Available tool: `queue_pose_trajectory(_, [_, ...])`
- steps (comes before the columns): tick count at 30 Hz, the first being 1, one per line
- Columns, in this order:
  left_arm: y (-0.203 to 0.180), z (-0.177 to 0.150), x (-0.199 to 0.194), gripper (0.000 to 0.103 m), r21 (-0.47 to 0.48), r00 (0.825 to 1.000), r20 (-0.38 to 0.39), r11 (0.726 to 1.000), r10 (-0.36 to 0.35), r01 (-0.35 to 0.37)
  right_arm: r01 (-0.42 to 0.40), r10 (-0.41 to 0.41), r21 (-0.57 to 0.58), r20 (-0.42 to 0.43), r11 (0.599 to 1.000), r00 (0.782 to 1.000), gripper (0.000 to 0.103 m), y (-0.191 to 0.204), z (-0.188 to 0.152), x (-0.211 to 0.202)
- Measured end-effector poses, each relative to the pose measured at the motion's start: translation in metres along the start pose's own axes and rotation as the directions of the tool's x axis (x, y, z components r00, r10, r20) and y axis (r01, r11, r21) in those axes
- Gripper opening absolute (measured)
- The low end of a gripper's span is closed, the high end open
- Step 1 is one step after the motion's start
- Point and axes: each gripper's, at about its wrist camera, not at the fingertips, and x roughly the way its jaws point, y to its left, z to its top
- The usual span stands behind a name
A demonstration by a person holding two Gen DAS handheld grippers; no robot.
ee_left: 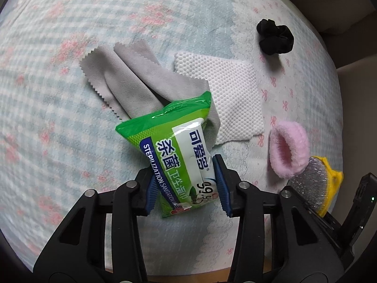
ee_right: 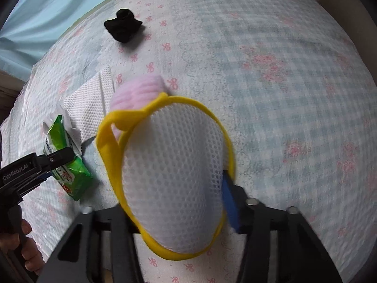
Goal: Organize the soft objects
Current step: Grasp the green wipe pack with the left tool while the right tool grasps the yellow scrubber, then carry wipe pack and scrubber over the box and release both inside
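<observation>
My left gripper [ee_left: 186, 184] is shut on a green pack of wet wipes [ee_left: 179, 151], held over the bed; the pack also shows in the right wrist view [ee_right: 68, 162]. My right gripper [ee_right: 174, 188] is shut on a yellow-rimmed white mesh scrub sponge [ee_right: 174, 162]; its silver side shows in the left wrist view [ee_left: 311, 176]. A pink fluffy scrunchie [ee_left: 289, 148] lies just beyond the sponge [ee_right: 141, 92]. A grey cloth [ee_left: 136, 80], a white dotted cloth [ee_left: 233, 94] and a black scrunchie [ee_left: 275, 37] lie on the bed.
The patterned bedspread [ee_right: 282, 94] covers the whole surface. A light blue curtain [ee_right: 47, 11] hangs beyond the far left edge in the right wrist view. A beige frame [ee_left: 353, 82] borders the bed's right side in the left wrist view.
</observation>
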Motion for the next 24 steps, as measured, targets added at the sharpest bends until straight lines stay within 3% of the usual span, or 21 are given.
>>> queue_pose_trajectory(5, [-0.006, -0.004, -0.013, 0.037, 0.019, 1.000, 0.018, 1.000, -0.008, 0.007, 0.001, 0.000, 0.078, -0.010, 0.997, 1.000, 0.016, -0.021, -0.001, -0.008])
queue_pose_trajectory(17, [-0.012, -0.026, -0.088, 0.036, 0.055, 0.995, 0.094, 0.998, -0.043, 0.038, -0.001, -0.006, 0.085, 0.076, 0.996, 0.997, 0.015, -0.025, -0.012, -0.066])
queue_pose_trajectory(24, [-0.026, -0.048, -0.168, 0.036, 0.109, 0.981, 0.186, 0.993, -0.061, 0.041, 0.002, -0.010, 0.048, 0.181, 0.999, 0.983, 0.015, -0.021, -0.031, -0.146])
